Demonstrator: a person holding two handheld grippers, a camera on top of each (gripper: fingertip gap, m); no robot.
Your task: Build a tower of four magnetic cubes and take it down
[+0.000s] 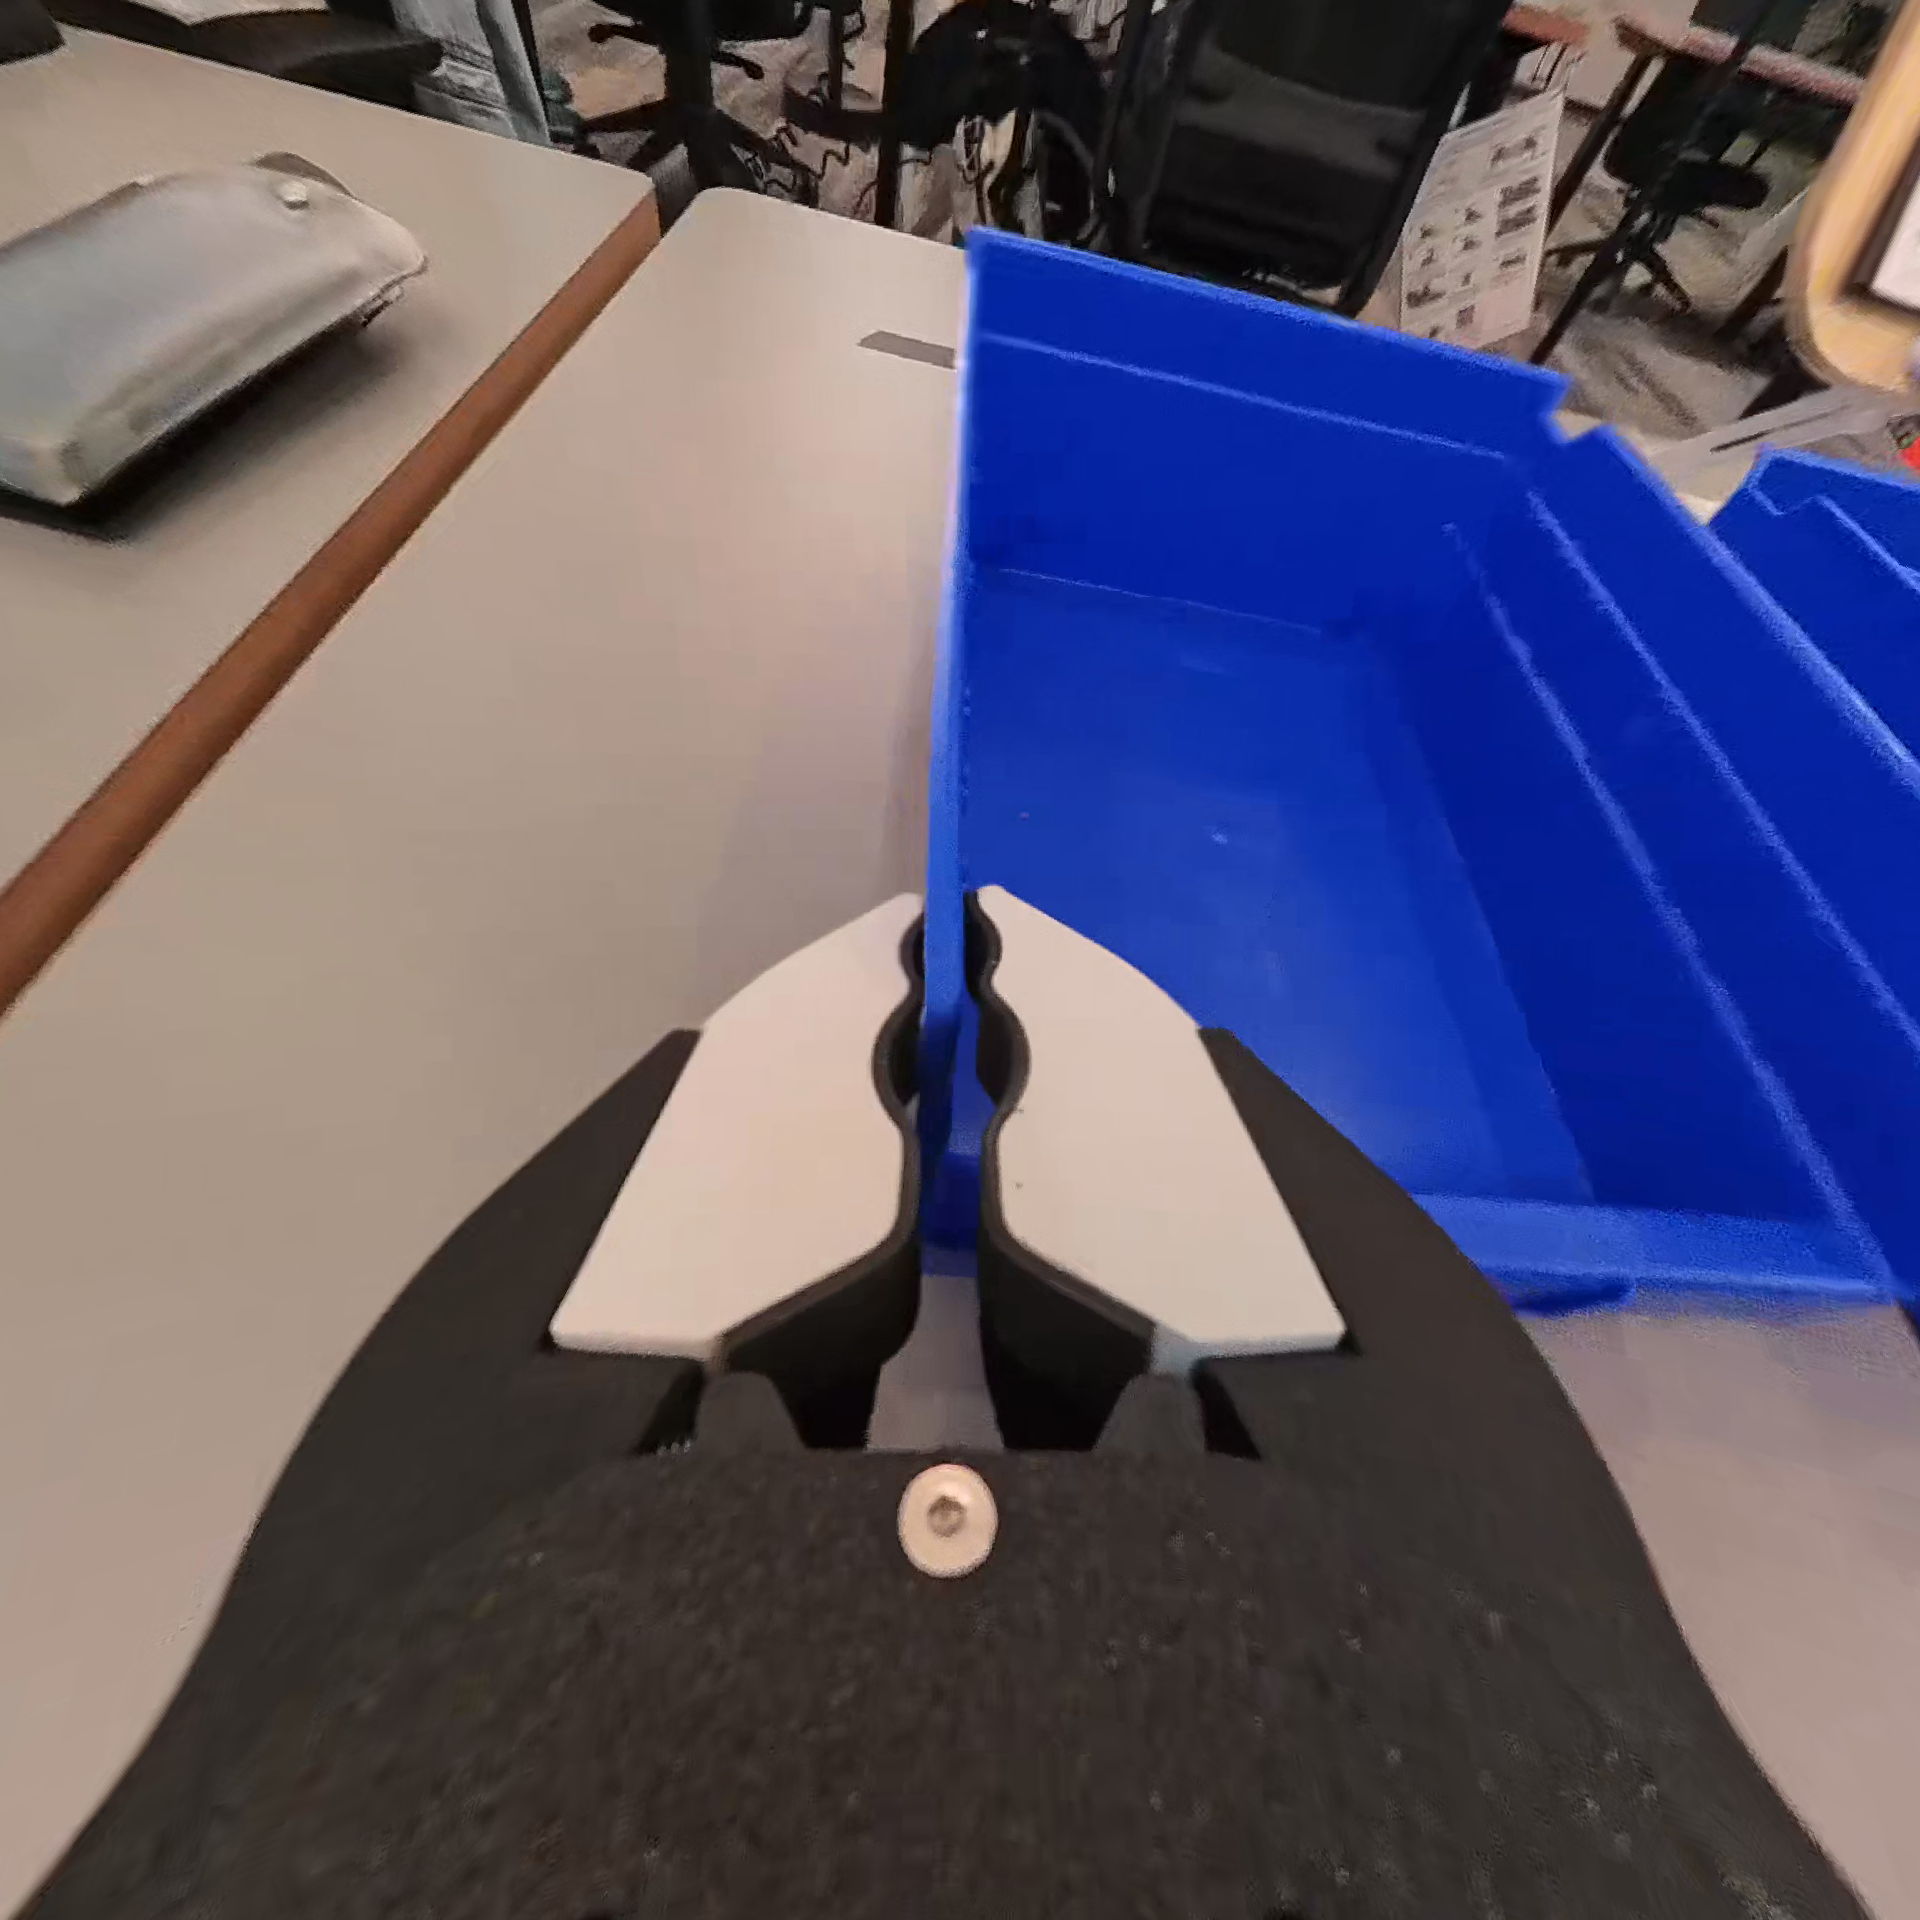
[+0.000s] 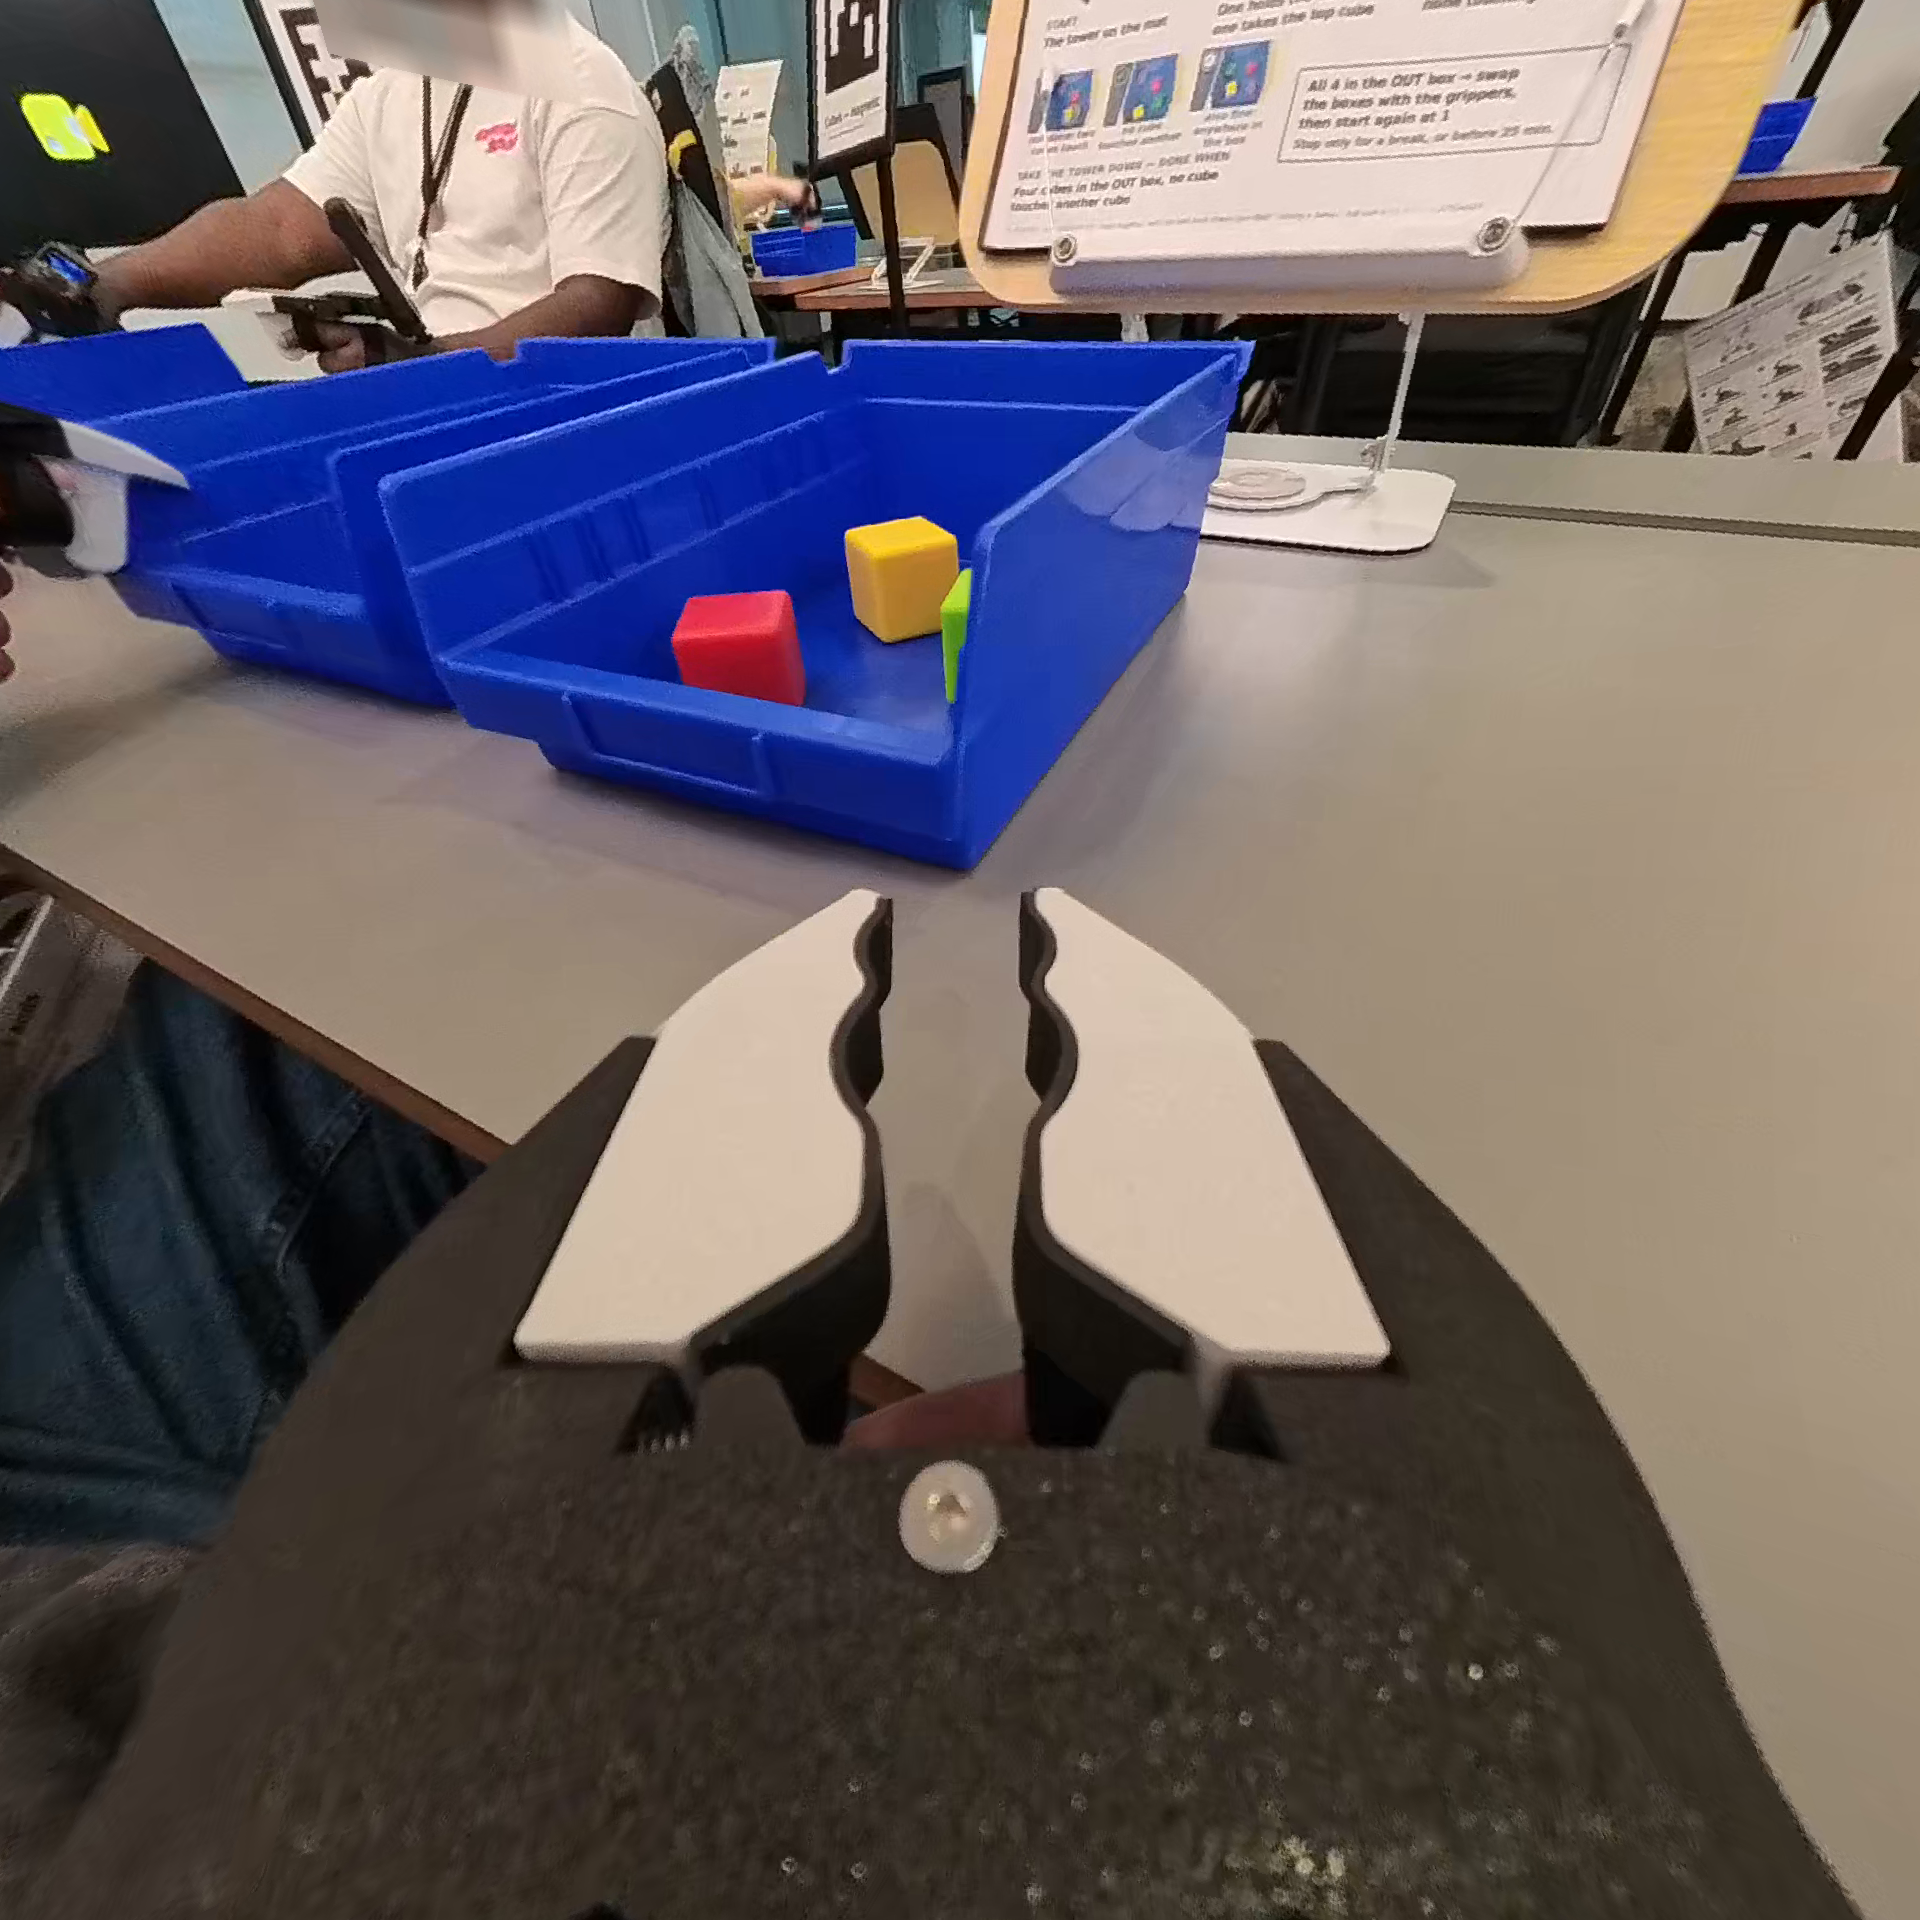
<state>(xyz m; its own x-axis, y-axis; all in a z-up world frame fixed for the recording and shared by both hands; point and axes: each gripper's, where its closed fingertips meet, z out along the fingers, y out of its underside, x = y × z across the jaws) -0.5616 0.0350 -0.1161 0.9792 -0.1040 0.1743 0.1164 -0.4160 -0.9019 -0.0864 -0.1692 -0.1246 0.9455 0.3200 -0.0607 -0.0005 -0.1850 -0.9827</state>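
Observation:
My left gripper (image 1: 945, 914) is shut on the left side wall of an empty blue bin (image 1: 1299, 831), one finger outside and one inside. It also shows at the far left of the right wrist view (image 2: 99, 488), at that bin (image 2: 270, 488). A second blue bin (image 2: 1081, 623) beside it holds a red cube (image 2: 740, 646), a yellow cube (image 2: 900, 577) and a green cube (image 2: 956, 629), the green one mostly hidden behind the bin's wall. My right gripper (image 2: 956, 914) is open and empty above the grey table, just in front of that bin.
An instruction board on a white stand (image 2: 1340, 499) stands behind the bins. The table's front edge (image 2: 312, 1049) runs at the lower left, with a person's legs below it. A grey pouch (image 1: 177, 322) lies on the neighbouring table. Another person sits at the back left (image 2: 488, 177).

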